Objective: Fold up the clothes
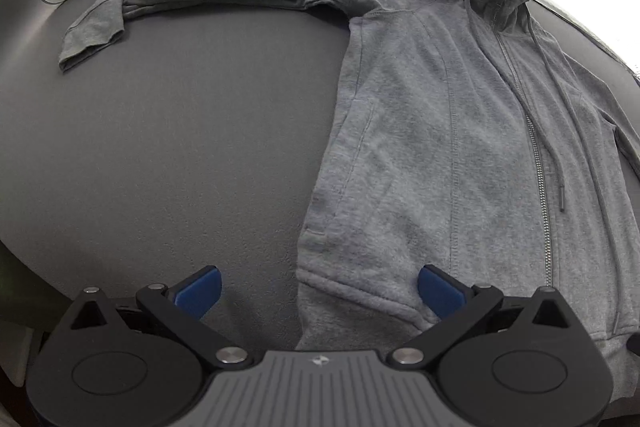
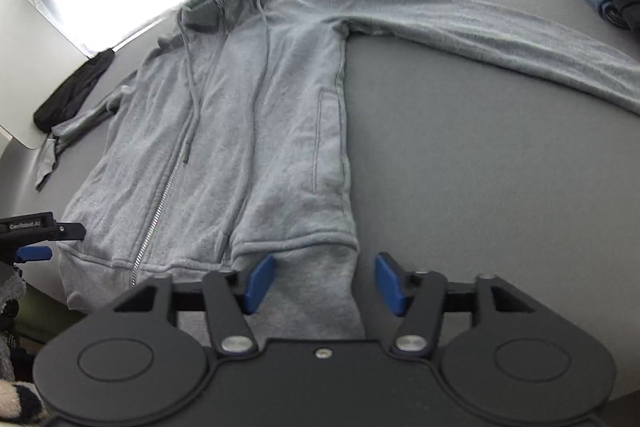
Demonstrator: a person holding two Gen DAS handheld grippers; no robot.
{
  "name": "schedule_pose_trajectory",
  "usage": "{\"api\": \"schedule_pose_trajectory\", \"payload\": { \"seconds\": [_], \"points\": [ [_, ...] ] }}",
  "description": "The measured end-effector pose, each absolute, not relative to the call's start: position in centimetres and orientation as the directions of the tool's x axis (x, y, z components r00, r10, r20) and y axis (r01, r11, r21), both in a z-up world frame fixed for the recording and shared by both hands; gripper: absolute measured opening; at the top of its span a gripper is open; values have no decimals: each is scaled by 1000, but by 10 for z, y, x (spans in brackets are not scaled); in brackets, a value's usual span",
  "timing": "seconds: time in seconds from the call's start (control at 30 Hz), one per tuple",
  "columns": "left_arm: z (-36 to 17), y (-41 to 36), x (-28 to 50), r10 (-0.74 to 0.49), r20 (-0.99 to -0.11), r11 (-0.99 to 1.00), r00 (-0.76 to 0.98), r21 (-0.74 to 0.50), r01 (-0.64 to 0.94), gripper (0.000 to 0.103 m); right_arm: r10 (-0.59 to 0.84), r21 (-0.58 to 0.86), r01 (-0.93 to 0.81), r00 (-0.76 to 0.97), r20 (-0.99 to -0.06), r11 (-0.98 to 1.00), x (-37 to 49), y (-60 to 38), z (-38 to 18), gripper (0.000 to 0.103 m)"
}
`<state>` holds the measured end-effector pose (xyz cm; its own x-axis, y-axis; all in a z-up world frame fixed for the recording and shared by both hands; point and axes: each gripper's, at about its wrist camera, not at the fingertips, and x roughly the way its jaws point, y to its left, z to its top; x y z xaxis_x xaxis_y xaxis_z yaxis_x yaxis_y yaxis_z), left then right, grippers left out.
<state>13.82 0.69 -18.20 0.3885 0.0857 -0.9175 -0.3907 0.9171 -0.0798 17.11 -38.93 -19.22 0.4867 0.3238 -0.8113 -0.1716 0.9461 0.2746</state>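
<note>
Folding apparently not begun: grey zip hoodie (image 1: 440, 131) spread flat and face up on the dark grey surface (image 1: 180, 147), zipper closed, both sleeves stretched straight out to the sides, no fold yet made. Long axis running away from the cameras, hem at the near edge, hood at the far edge by the bright window. Left tongs (image 1: 318, 291) and right tongs (image 2: 322, 283) both wide open, gripping nothing, each poised at a near hem corner.
</note>
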Motion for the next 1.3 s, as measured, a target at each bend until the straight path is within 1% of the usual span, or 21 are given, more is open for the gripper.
{"api": "schedule_pose_trajectory", "payload": {
  "seconds": [0.03,0.07,0.1,0.23,0.27,0.33,0.37,0.43,0.5,0.63,0.67,0.7,0.77,0.8,0.87,0.93,1.0,1.1,1.17,1.23,1.3],
  "points": [
    [-184,11,137,39,-922,921,385,-116,-372,102,295,258,-145,497,-816,955,167,-386,-190,16],
    [-184,14,137,7,-923,929,385,-136,-345,102,267,241,-118,507,-820,963,163,-383,-188,8],
    [-183,17,137,-23,-923,936,385,-156,-317,102,238,224,-90,516,-823,971,158,-380,-186,7],
    [-180,26,134,-103,-916,946,387,-211,-247,94,119,155,21,544,-831,988,141,-368,-177,5],
    [-179,28,133,-128,-912,945,389,-232,-231,88,91,139,48,545,-834,989,138,-366,-176,5],
    [-176,33,132,-205,-894,929,398,-307,-209,70,56,124,94,524,-850,988,140,-365,-179,5],
    [-177,32,133,-220,-891,923,396,-322,-210,56,58,133,107,522,-851,985,142,-365,-178,5],
    [-178,31,134,-247,-886,913,391,-349,-213,51,36,110,109,532,-846,988,147,-362,-171,6],
    [-179,32,134,-253,-895,908,367,-350,-228,42,14,72,82,562,-827,994,157,-355,-163,7],
    [-181,33,134,-265,-911,900,316,-351,-258,37,26,52,25,604,-797,998,189,-336,-150,10],
    [-183,34,132,-252,-922,903,293,-333,-270,34,49,58,-5,603,-796,998,201,-327,-149,11],
    [-186,35,129,-238,-933,907,270,-313,-283,25,74,61,-43,604,-793,997,212,-317,-150,12],
    [-188,38,125,-186,-957,920,223,-249,-301,28,121,62,-118,603,-788,991,230,-295,-154,17],
    [-188,39,124,-147,-969,930,200,-204,-305,34,152,73,-155,597,-788,985,238,-282,-158,19],
    [-183,52,129,-81,-972,945,222,-146,-293,38,229,113,-227,584,-779,967,254,-255,-163,31],
    [-178,65,134,-16,-969,956,246,-87,-281,48,291,137,-295,578,-762,945,264,-229,-168,46],
    [-172,79,139,49,-961,962,271,-28,-271,60,318,112,-364,575,-754,925,271,-196,-174,47],
    [-164,99,146,144,-940,964,309,63,-258,63,331,108,-386,577,-746,916,279,-157,-181,51],
    [-159,113,152,205,-920,960,334,123,-251,66,342,113,-393,581,-739,912,285,-132,-185,62],
    [-155,135,161,244,-901,957,359,164,-240,70,347,116,-391,595,-725,913,287,-110,-186,66],
    [-154,166,174,258,-887,958,383,183,-223,71,344,129,-367,612,-713,921,290,-91,-190,75]
  ]
}}
